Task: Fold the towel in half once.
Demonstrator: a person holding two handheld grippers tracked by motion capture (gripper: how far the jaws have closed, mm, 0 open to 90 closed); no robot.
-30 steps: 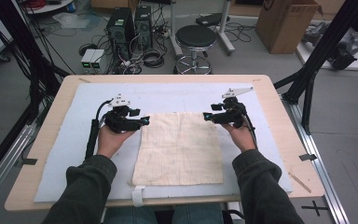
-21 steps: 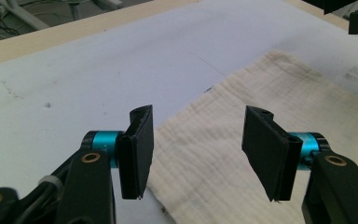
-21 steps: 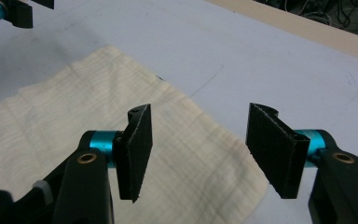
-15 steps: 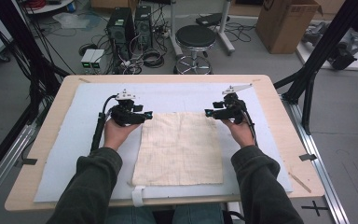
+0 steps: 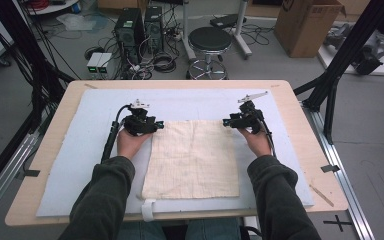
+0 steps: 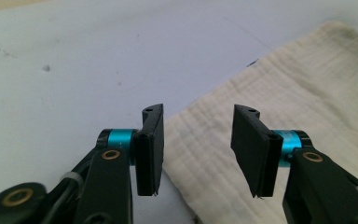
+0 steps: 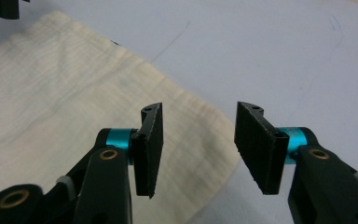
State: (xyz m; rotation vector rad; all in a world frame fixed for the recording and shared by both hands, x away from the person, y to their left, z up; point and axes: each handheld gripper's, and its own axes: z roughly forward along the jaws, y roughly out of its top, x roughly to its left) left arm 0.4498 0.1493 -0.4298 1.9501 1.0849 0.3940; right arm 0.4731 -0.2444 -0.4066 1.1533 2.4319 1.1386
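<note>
A cream cloth [image 5: 192, 157] lies flat on the white mat [image 5: 80, 150]. My left gripper [image 5: 157, 125] is low over the cloth's far left corner and my right gripper [image 5: 226, 121] over its far right corner. In the left gripper view the jaws [image 6: 198, 149] stand apart with the cloth's edge [image 6: 307, 93] lying under the gap. In the right gripper view the jaws [image 7: 198, 147] also stand apart above the cloth's corner [image 7: 51, 93]. Both pairs of jaws have just been closing, and the pads do not press on the cloth.
The mat covers most of the wooden table [image 5: 300, 150]. A white strip [image 5: 147, 210] lies at the mat's near edge. Beyond the table stand a black stool [image 5: 210, 40], computer towers [image 5: 140, 25] and a cardboard box [image 5: 307, 25]. Black frame posts [image 5: 340, 75] flank the table.
Both hands have sunk and slid forward to the cloth's far corners. Each pair of jaws stands narrower than before.
</note>
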